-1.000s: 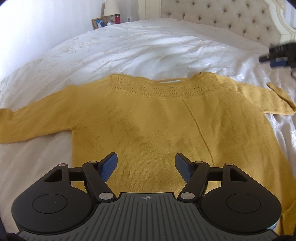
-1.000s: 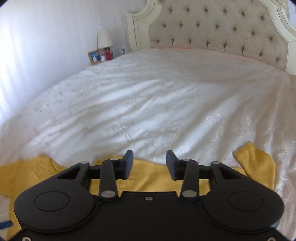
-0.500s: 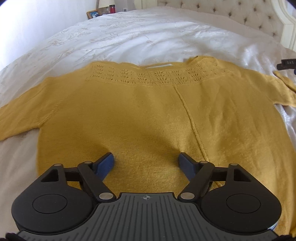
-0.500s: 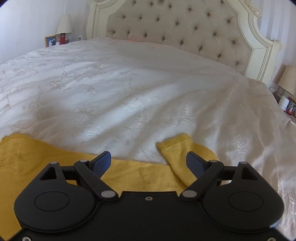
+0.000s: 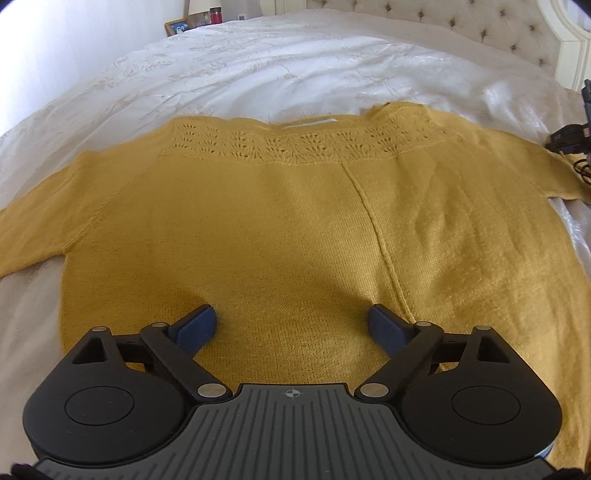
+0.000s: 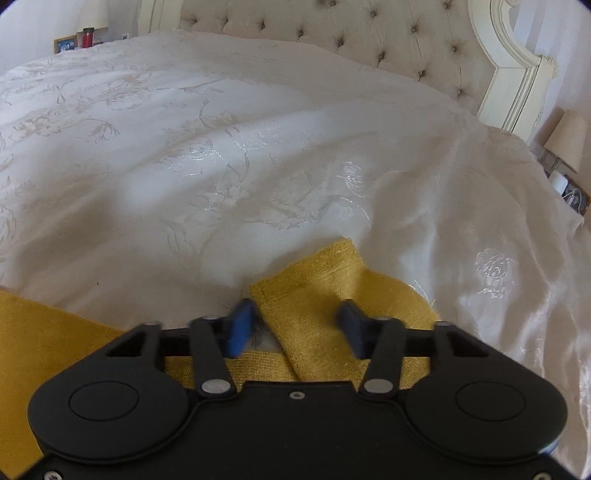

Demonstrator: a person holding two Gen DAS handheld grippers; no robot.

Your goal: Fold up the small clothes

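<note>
Left gripper (image 5: pixel 291 325) opening wide over yellow sweater's (image 5: pixel 295 229) hem, gripping nothing; right gripper (image 6: pixel 295 321) closing astride its cuff (image 6: pixel 317 291), not yet pinching.

The sweater's (image 5: pixel 295 236) hem is hidden behind the left gripper (image 5: pixel 291 325), and its left sleeve is cut off by the frame edge. The right gripper's fingers (image 6: pixel 240 325) are blurred. The bedside items (image 5: pixel 192 22) cannot be made out.
</note>
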